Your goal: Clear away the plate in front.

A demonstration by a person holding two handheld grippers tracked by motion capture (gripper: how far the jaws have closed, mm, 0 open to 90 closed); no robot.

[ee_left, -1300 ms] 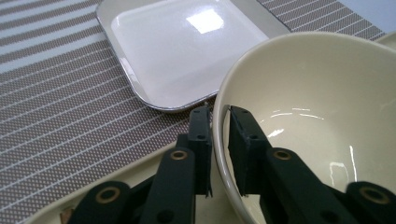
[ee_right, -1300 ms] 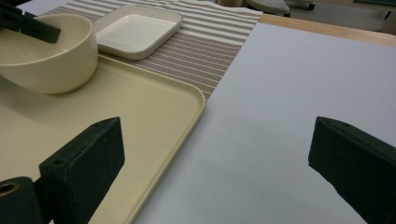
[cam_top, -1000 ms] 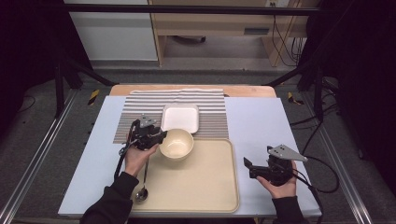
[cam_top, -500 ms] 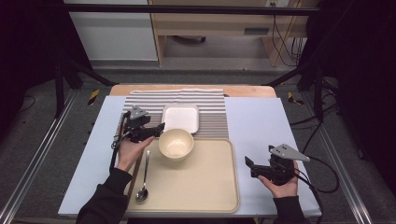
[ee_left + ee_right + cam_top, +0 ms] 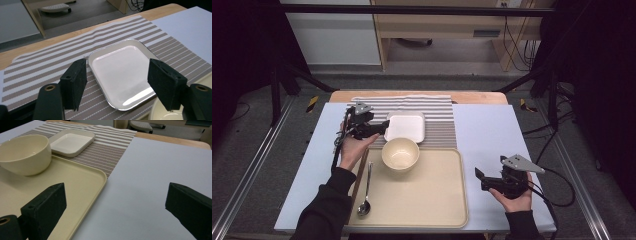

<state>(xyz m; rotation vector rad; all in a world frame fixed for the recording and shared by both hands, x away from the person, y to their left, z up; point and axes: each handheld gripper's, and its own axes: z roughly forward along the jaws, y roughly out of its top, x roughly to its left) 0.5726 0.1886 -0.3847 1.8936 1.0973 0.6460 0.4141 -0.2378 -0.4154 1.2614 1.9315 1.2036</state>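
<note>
My right gripper (image 5: 484, 179) idles just right of the tray (image 5: 432, 200), jaws wide, empty. Bowl (image 5: 400, 153) sits on the tray's far-left corner; a second ago my left gripper (image 5: 382, 129) was at it. Now left hovers beyond, jaws wide, facing the square plate (image 5: 121, 72): plate likely next.
</note>
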